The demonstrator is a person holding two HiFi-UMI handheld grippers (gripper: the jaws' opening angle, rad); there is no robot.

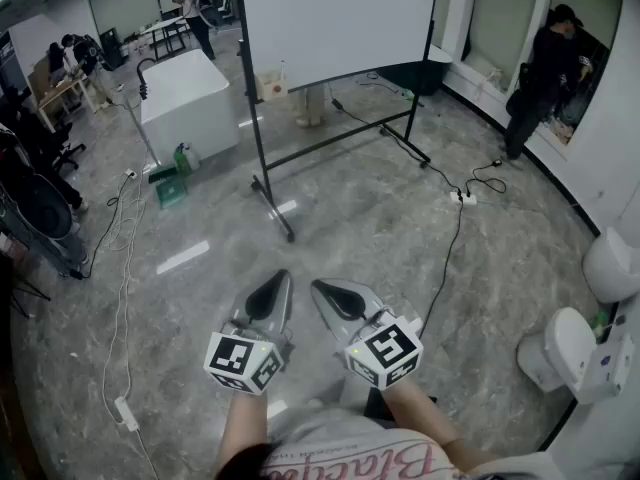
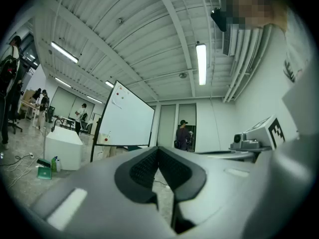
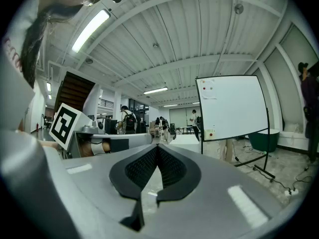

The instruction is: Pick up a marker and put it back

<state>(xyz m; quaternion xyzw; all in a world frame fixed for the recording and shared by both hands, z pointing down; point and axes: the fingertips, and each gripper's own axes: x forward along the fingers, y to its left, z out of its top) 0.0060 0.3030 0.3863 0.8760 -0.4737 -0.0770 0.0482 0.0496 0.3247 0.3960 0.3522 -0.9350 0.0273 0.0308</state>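
Tools: two, side by side over the grey floor (image 1: 350,228), each with one marker cube.
Left tool (image 2: 158,153): pads pressed together at the tips, nothing between them.
Right tool (image 3: 157,151): pressed together likewise, empty.
Whiteboard (image 1: 335,18): one, on a black wheeled stand well ahead of both tools.
Marker: in neither tool; one thin upright thing on a small box (image 1: 270,85) at the whiteboard's lower left corner, too small to tell.
White cabinet (image 1: 185,98): one, left of the whiteboard.
Green bottle (image 1: 183,158): one, beside the cabinet.
Power strips: two, one (image 1: 467,198) at right, one (image 1: 125,413) at left.
Other people: three in the head view, all far off.
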